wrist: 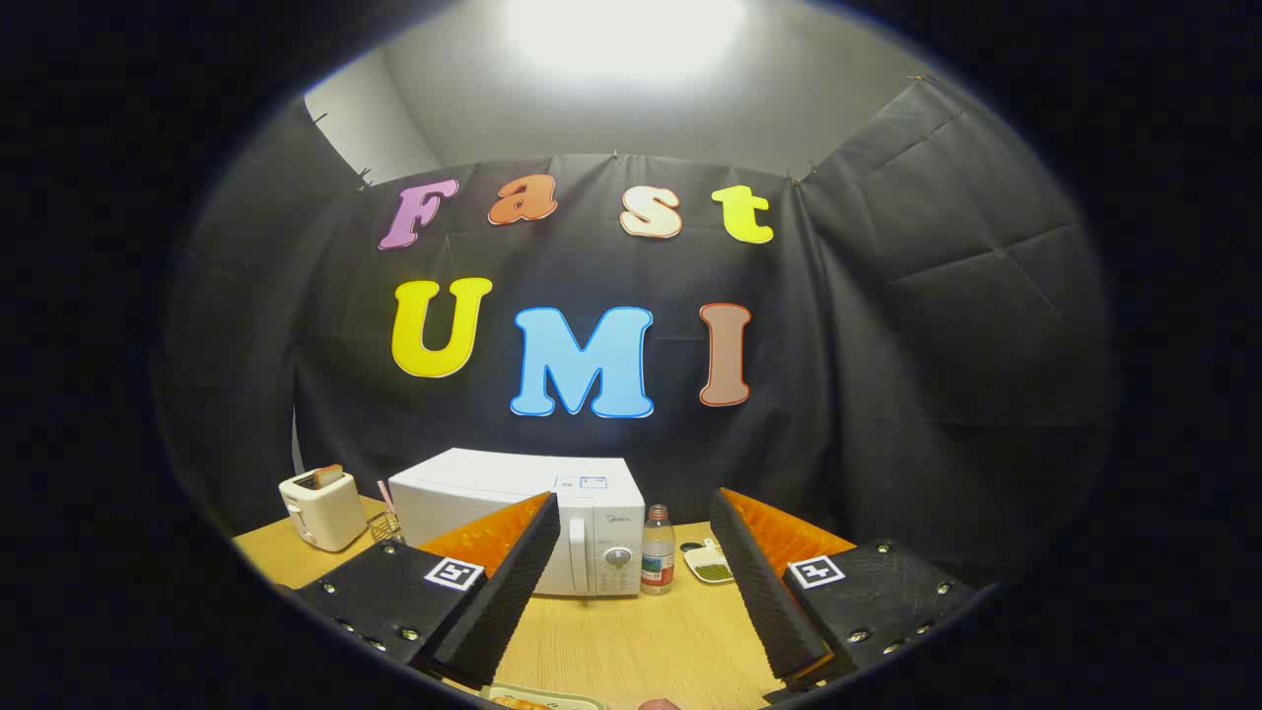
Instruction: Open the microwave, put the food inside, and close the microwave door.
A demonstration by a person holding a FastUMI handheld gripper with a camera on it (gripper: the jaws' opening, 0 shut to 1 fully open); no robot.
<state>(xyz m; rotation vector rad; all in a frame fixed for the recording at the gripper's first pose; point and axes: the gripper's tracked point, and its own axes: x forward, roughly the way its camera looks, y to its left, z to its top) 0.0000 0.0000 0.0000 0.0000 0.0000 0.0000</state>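
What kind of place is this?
Probably a staged kitchen corner in a cloth-walled booth: a shut microwave, a toaster and a bottle on a wooden table, beyond the open gripper.

The microwave (pixel 523 523) is a white box-shaped unit standing upright on the desk (pixel 631 641), beyond the claw (pixel 631 552), partly behind its left finger. Its door is closed, with a vertical handle and a round knob on the control panel at the right. The food (pixel 537 702) lies on a tray just below the claw's open fingers, barely in view.
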